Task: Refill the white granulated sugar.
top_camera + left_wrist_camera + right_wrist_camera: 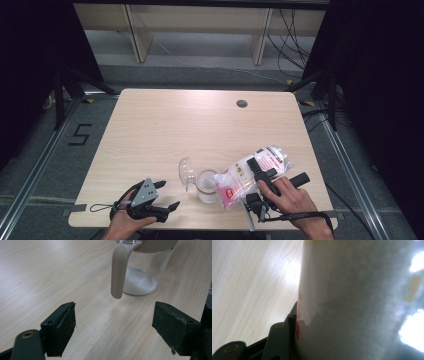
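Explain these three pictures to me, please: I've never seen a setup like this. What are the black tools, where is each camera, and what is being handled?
A person sits at a wooden table holding a hand-operated two-jaw gripper in each hand. The high view looks down from above. The other two pictures come from cameras riding on the grippers, looking along their black jaws. The right gripper is clamped on a plastic bag of white powder, tilted over a clear jar with its lid flipped open, as if pouring. The left gripper rests open, holding nothing; its view shows white powder in the jar's bottom and a beige handle.
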Demonstrator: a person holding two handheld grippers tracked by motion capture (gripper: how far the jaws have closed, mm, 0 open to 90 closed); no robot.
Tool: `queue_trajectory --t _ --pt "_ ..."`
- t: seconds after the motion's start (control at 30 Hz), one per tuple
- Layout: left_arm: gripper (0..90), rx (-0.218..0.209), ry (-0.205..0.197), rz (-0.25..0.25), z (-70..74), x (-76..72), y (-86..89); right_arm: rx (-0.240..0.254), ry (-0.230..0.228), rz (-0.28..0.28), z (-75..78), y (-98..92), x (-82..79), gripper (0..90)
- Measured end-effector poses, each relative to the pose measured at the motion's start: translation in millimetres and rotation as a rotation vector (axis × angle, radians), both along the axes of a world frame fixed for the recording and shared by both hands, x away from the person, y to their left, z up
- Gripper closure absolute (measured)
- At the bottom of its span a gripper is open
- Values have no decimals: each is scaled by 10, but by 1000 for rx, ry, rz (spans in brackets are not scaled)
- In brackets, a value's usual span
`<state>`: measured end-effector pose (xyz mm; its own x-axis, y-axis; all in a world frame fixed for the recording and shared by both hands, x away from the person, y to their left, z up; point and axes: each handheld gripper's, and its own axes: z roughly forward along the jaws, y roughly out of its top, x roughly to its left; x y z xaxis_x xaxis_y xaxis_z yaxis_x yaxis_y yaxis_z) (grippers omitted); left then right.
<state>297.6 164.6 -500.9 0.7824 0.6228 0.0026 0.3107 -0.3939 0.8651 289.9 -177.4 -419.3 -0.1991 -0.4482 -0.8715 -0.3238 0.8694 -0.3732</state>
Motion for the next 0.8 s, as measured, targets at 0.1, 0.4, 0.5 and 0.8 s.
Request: queue_trajectory --t 0.1,0.4,0.5,0.8 --pt "183 17 -6 -6 4 8 -1 -21 -6 -11 26 -15 -11 513" --pt "189 15 -7 5 17 20 5 27 -2 -16 20 -20 -43 518" --pt "188 11 -2 8 17 17 2 26 -2 -11 22 -17 -39 519" --pt "188 18 -4 12 13 25 6 12 -5 12 34 -3 -29 523"
